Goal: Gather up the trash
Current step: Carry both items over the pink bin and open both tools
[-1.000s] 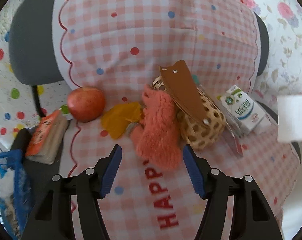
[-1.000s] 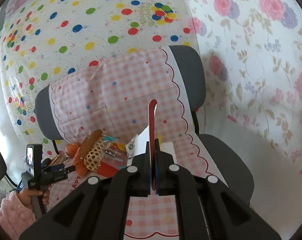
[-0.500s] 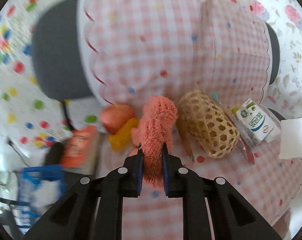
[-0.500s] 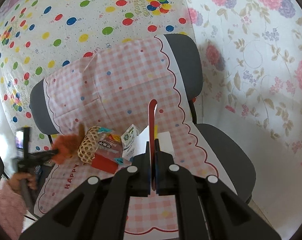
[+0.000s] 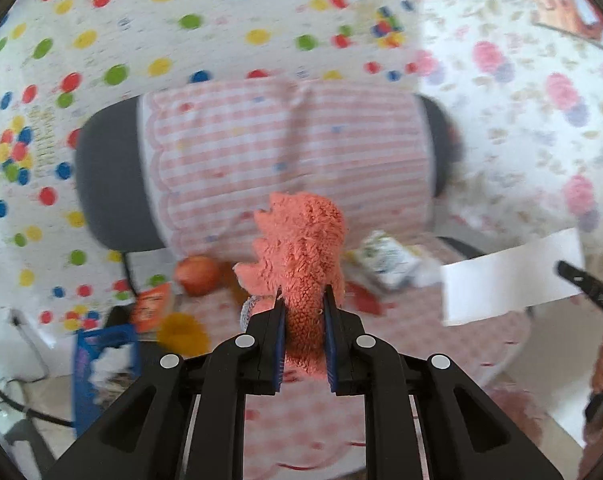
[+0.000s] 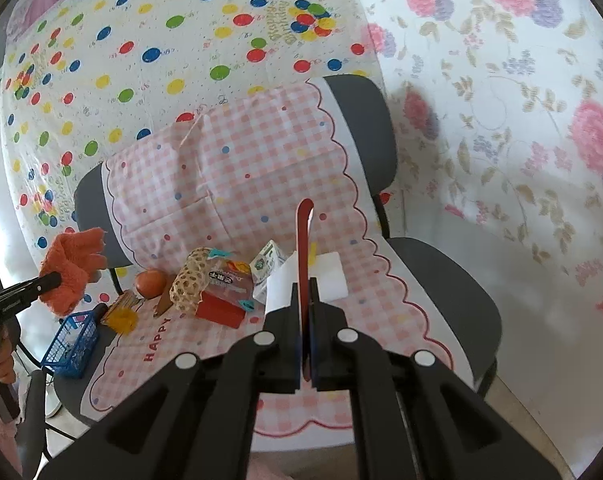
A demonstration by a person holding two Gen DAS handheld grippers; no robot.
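Note:
My left gripper (image 5: pixel 303 300) is shut on a fuzzy orange glove (image 5: pixel 301 248) and holds it up in the air above the chair seat; the glove also shows in the right wrist view (image 6: pixel 71 268) at far left. My right gripper (image 6: pixel 305 284) is shut on a thin red-edged flat card (image 6: pixel 303 248), seen edge-on; from the left wrist view it appears as a white sheet (image 5: pixel 509 280). On the checked cloth (image 6: pixel 381 320) lie a milk carton (image 6: pixel 267 264), a red snack packet (image 6: pixel 221 304) and a yellow wrapper (image 6: pixel 121 318).
A wicker basket (image 6: pixel 187 284) and an apple (image 6: pixel 150 283) sit on the chair seat. A blue mesh basket (image 6: pixel 71 344) stands lower left beside the chair, next to an orange book (image 5: pixel 151 306). The chair back (image 6: pixel 229 184) rises behind.
My left gripper closed on the orange glove and lifted it up and back off the seat. The right gripper kept hold of the card, shifting slightly.

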